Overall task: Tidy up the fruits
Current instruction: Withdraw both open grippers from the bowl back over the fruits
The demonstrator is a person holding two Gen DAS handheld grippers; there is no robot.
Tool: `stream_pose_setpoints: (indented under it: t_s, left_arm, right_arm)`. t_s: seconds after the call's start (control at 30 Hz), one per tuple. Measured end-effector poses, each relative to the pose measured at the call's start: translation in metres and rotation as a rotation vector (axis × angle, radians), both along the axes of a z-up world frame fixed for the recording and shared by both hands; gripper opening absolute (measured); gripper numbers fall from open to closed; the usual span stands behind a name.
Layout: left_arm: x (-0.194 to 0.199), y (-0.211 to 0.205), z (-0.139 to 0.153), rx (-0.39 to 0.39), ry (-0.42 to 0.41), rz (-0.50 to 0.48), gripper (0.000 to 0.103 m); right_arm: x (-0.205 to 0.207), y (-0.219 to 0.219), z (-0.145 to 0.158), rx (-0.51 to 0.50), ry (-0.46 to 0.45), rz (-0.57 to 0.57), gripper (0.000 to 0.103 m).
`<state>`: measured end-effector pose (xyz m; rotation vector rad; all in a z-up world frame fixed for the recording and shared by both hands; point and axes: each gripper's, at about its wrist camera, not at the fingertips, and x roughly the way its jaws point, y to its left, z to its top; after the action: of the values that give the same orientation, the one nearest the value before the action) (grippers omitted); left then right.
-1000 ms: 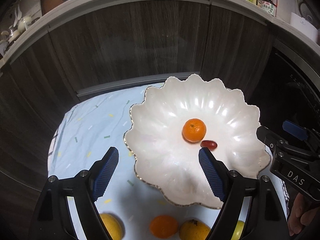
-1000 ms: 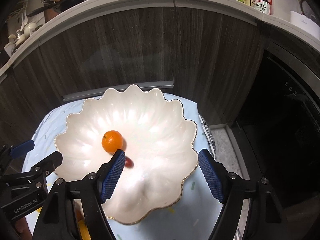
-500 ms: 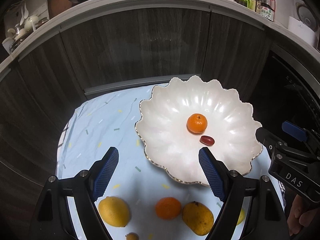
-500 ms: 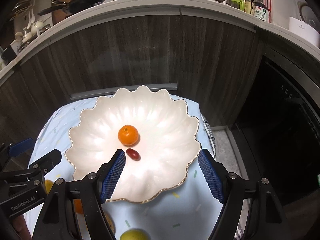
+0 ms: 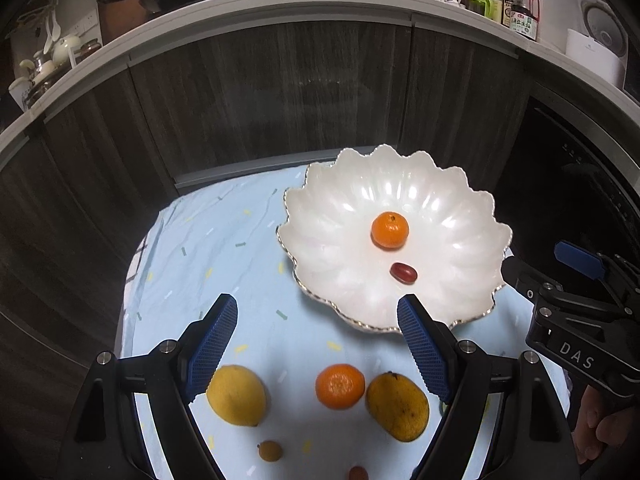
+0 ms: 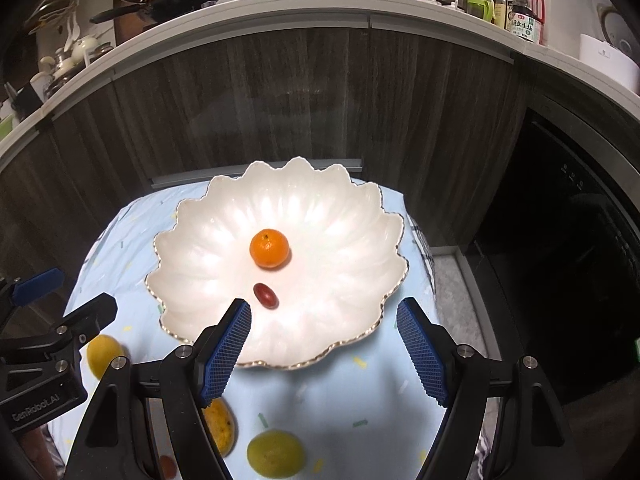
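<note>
**Grippers backing off bowl, loose fruit coming into view**

Both grippers are pulling back from the white bowl, exposing more fruit on the cloth. Small orange and red fruit are sitting inside the bowl (sorted, likely). Lemon, orange and yellow fruit are lying just before the bowl. Left gripper and right gripper are tilting down, jaws apart, empty.

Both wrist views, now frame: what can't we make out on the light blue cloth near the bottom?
- Small dark red fruit, left wrist view: cut off by the bottom edge.
- Yellow-green round fruit, left wrist view: a sliver shows past the left gripper's finger; kind unclear.
- Speckled yellow-orange fruit, right wrist view: half hidden by the right gripper's finger.
- Red fruit, right wrist view: mostly hidden between gripper frame parts.
</note>
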<state>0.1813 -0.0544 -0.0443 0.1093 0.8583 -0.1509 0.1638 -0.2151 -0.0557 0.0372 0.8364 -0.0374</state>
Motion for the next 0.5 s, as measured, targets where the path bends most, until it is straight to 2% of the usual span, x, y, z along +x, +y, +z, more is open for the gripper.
stream_pose_setpoints:
  t_s: [0.5]
  left_arm:
    - [-0.026, 0.006, -0.017, -0.01, 0.038, 0.0, 0.082]
  right_arm:
    - [-0.021, 0.009, -0.015, 0.001, 0.028, 0.025, 0.076]
